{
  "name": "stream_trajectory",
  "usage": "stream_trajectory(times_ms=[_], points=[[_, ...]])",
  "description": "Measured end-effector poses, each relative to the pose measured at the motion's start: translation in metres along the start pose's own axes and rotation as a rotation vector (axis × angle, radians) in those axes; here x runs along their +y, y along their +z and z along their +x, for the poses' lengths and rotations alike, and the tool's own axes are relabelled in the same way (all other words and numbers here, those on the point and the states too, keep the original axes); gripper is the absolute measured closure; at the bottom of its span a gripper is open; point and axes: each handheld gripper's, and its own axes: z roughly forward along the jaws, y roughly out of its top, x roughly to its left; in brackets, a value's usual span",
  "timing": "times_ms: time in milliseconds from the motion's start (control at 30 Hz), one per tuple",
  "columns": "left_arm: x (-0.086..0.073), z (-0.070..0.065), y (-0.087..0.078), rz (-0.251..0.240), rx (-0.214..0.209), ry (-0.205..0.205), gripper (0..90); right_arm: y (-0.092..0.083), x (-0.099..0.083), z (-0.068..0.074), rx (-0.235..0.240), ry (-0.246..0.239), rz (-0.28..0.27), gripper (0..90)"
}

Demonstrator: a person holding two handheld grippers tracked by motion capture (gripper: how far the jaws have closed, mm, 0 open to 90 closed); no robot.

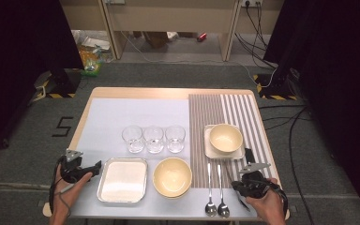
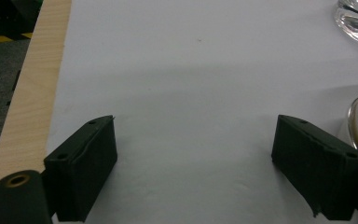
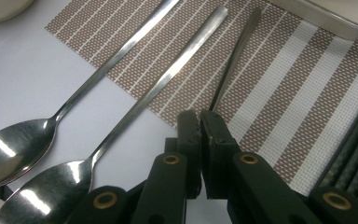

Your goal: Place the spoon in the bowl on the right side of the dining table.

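My right gripper (image 3: pixel 200 117) is shut on the thin metal handle of a utensil (image 3: pixel 235 58) that lies slanted across the striped placemat (image 3: pixel 303 88); its head is hidden under the jaws. Two spoons (image 3: pixel 121 51) (image 3: pixel 168 79) lie side by side just left of it, bowls toward me. In the high view the right gripper (image 1: pixel 239 186) is at the table's front right, beside the spoons (image 1: pixel 210 206) (image 1: pixel 222 208). My left gripper (image 1: pixel 95 166) rests at the front left, and its jaws (image 2: pixel 196 140) stand open over the bare white mat (image 2: pixel 191 70).
A metal tray (image 1: pixel 122 180) lies right of the left gripper, then a yellow bowl (image 1: pixel 172 176). Three clear glasses (image 1: pixel 153 138) stand in a row mid-table. A cream bowl (image 1: pixel 225 138) sits on a square plate (image 1: pixel 208 149) on the placemat. A dark object (image 1: pixel 249 155) lies near the right gripper.
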Motion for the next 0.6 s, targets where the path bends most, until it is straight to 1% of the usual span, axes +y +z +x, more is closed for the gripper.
stream_trajectory(times_ms=[100,200,433,600], points=[[0.000,0.000,0.000,-0.003,0.000,-0.002,13.2,-0.001,0.001,-0.003,0.000,0.007,0.006,87.7],[0.000,0.000,0.000,-0.001,0.000,0.000,13.2,-0.003,0.002,-0.005,-0.002,0.006,0.001,88.5],[0.000,0.000,0.000,-0.003,0.001,-0.001,13.2,-0.007,0.005,-0.013,-0.010,0.027,0.011,88.6],[0.000,0.000,0.000,0.000,0.000,0.000,13.2,-0.006,0.007,-0.017,-0.018,0.037,0.018,87.5]])
